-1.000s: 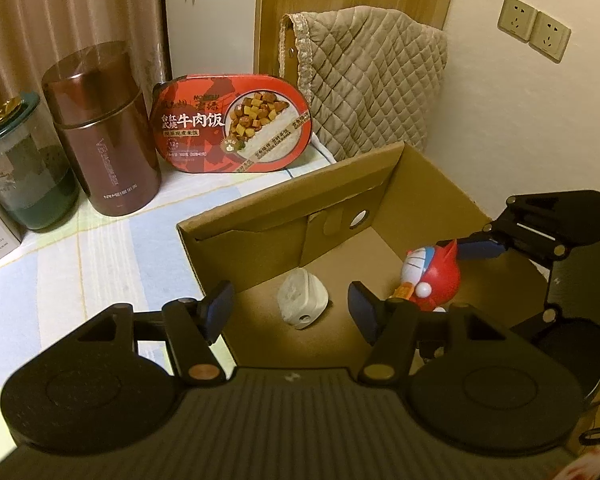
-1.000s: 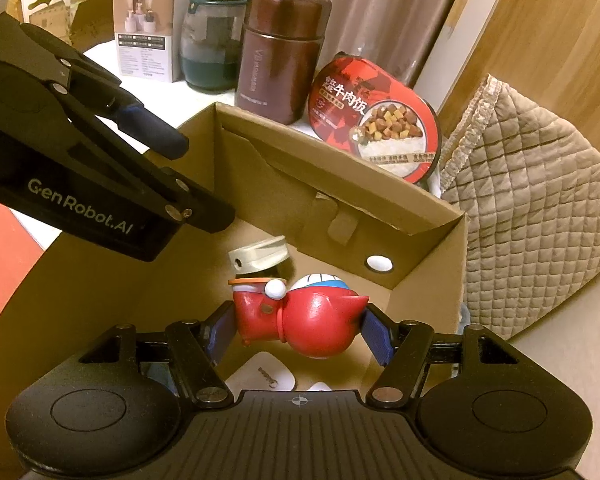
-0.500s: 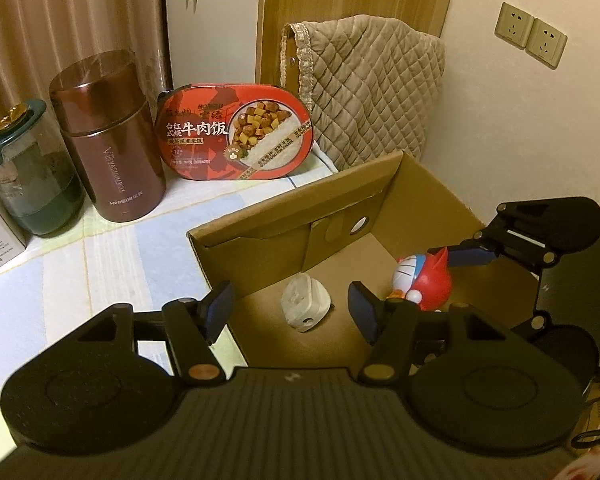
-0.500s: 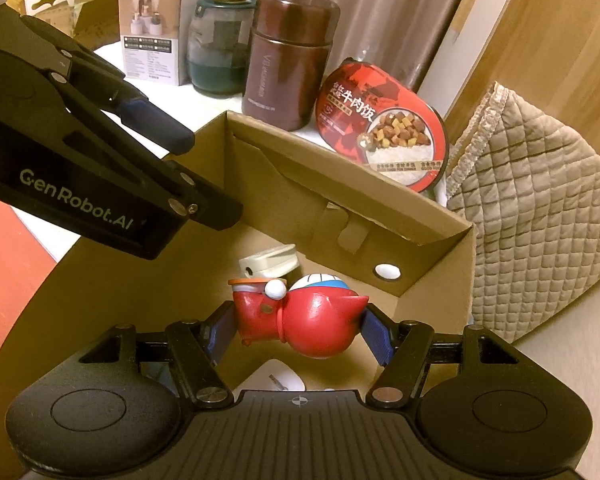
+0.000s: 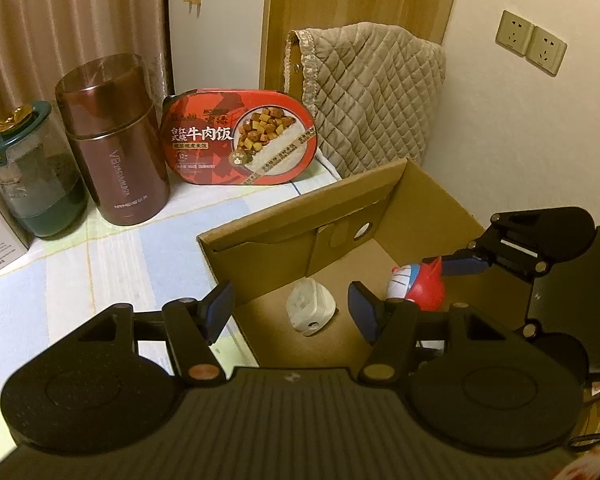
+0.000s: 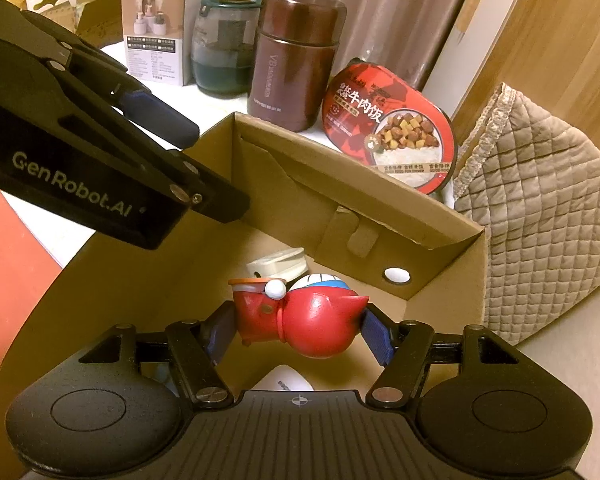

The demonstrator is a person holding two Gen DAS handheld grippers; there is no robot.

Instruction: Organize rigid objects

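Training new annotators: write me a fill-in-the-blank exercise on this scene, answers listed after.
1. The right gripper is shut on a red toy ____.
2. The white plug adapter lies inside the cardboard ____.
3. The left gripper is open and holds ____.
4. The beef rice meal tray leans beside the brown ____.

Answers: figure; box; nothing; canister

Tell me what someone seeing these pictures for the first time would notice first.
The red toy figure stands out, clamped sideways in the right gripper over the open cardboard box. Beyond the box's far wall, a bright red meal box leans upright beside a brown canister. The left gripper is open and empty over the box's near corner, where a white plug lies on the floor.
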